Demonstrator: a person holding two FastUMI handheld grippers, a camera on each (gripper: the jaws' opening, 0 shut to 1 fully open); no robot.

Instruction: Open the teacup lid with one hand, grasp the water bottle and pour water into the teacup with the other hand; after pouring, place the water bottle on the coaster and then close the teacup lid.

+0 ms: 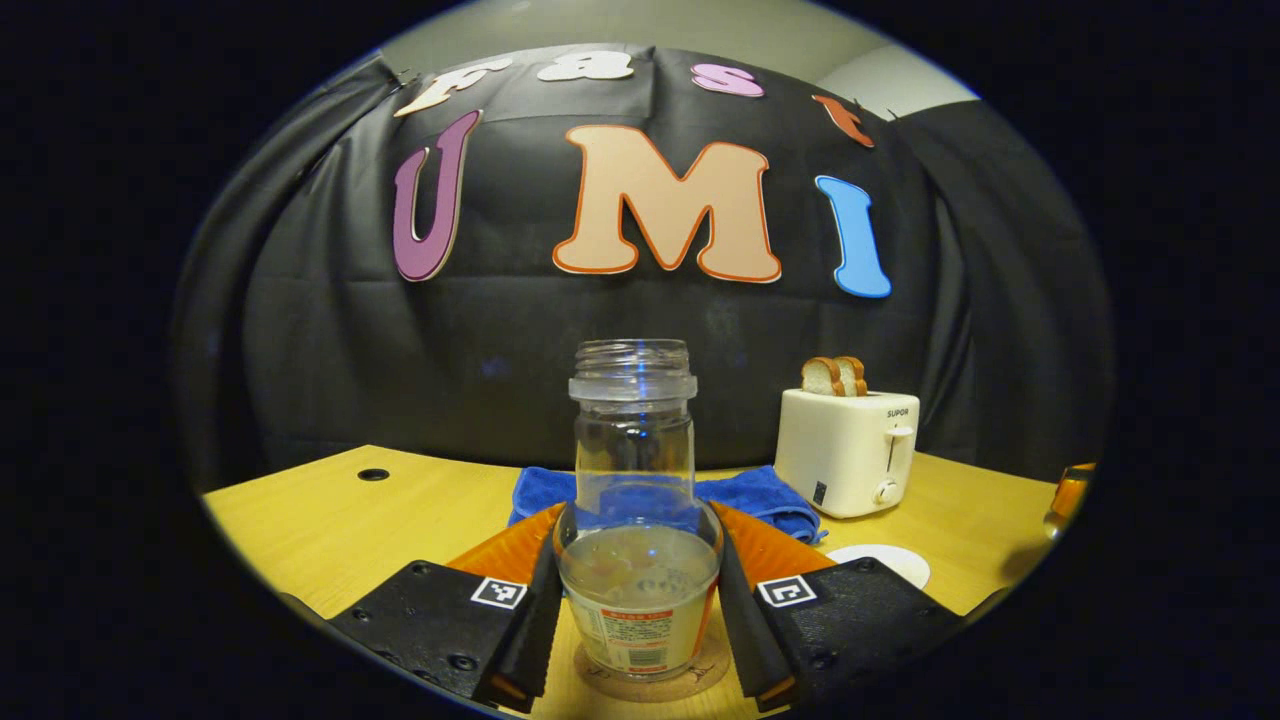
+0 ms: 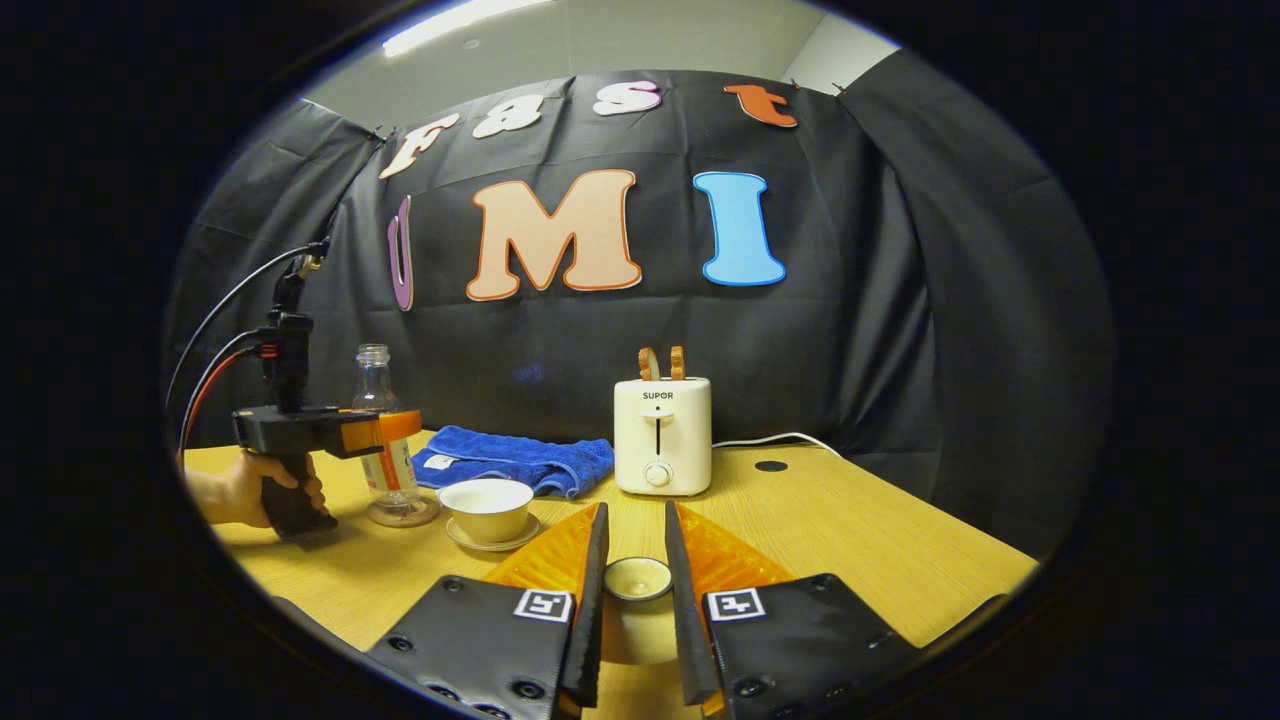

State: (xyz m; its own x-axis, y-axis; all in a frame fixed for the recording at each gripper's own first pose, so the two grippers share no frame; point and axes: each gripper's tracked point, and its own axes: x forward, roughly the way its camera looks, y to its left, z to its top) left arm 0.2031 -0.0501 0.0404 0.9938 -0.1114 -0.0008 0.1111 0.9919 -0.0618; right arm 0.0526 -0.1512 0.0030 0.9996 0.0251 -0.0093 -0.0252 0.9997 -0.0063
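Observation:
A clear, capless water bottle (image 1: pixel 636 520) with water low in it stands upright on a cork coaster (image 1: pixel 650 685). My left gripper (image 1: pixel 636 515) is shut on its wide lower body, one finger on each side. In the right gripper view the same bottle (image 2: pixel 378 400) and coaster (image 2: pixel 403 515) sit at the left, with the left gripper (image 2: pixel 385 432) around the bottle and a hand (image 2: pixel 235 490) on its grip. Beside them a white teacup (image 2: pixel 488 505) stands uncovered on its saucer (image 2: pixel 495 545). My right gripper (image 2: pixel 636 520) is shut on the small teacup lid (image 2: pixel 638 578), held above the table.
A white toaster (image 2: pixel 662 435) with bread slices stands at the back of the wooden table (image 2: pixel 850 540), with a crumpled blue towel (image 2: pixel 510 460) to its left. In the left gripper view the toaster (image 1: pixel 848 450) is at the right and the towel (image 1: pixel 760 495) lies behind the bottle.

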